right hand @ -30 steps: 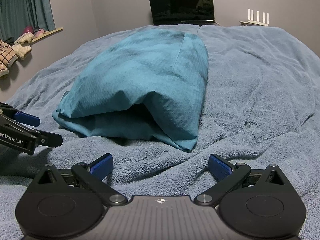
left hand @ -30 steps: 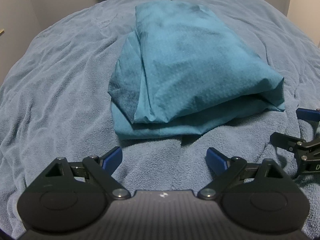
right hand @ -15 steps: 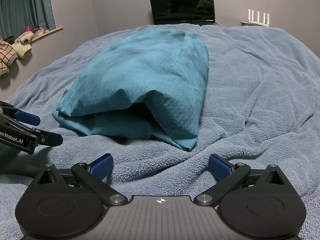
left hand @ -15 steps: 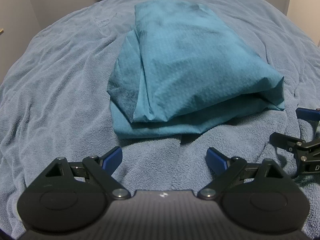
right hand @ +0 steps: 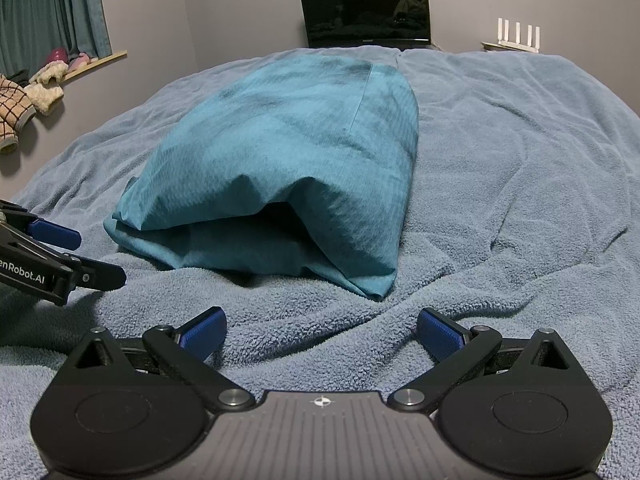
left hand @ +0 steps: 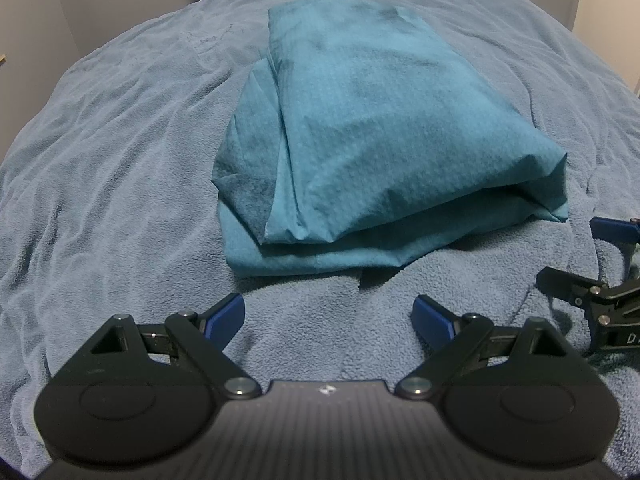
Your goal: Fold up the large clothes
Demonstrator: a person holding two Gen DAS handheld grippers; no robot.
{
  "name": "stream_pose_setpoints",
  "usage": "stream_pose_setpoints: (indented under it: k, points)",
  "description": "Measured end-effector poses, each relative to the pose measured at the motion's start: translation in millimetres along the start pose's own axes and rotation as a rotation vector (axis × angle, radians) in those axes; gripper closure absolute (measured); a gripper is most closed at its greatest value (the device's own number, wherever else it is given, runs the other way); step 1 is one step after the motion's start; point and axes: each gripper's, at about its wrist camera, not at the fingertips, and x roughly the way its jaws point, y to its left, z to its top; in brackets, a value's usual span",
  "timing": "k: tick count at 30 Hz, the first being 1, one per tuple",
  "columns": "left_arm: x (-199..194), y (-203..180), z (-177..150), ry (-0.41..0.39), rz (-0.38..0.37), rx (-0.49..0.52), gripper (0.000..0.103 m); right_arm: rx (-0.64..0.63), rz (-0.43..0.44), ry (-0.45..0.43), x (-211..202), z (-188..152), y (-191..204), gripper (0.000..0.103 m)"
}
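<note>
The left gripper (left hand: 328, 316) is spread wide with nothing between its 2 blue pads (left hand: 226, 316), poised over bare blanket (left hand: 120, 160) just short of the cloth. The right gripper (right hand: 320, 330) is likewise released and empty, its pads (right hand: 440, 334) apart over the blanket. Each gripper shows in the other's view only as a cut-off piece at the frame edge: the right one at the right side of the left view, the left one at the left side of the right view, its printed label partly cropped.

The folded teal cloth (left hand: 380, 120) lies in the middle of the bed, ahead of both grippers and touching neither. Its near end gapes, the top layer arching over a dark hollow (right hand: 276, 232) whose inside cannot be made out. On its left side lower layers stick out unevenly.

The blanket is a rumpled grey-blue terry that covers the whole bed. Behind it stand a dark screen (right hand: 366, 14) against a grey wall, a white router (right hand: 516, 38) with 4 antennas, a teal curtain (right hand: 52, 12), and a ledge with slippers (right hand: 28, 100), partly cropped.
</note>
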Motion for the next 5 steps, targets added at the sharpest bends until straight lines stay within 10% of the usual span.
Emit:
stream_pose_setpoints:
  k: [5]
  points:
    - [0.1, 0.8, 0.6, 0.003, -0.003, 0.000, 0.012, 0.000, -0.001, 0.001, 0.0, 0.0, 0.5, 0.000]
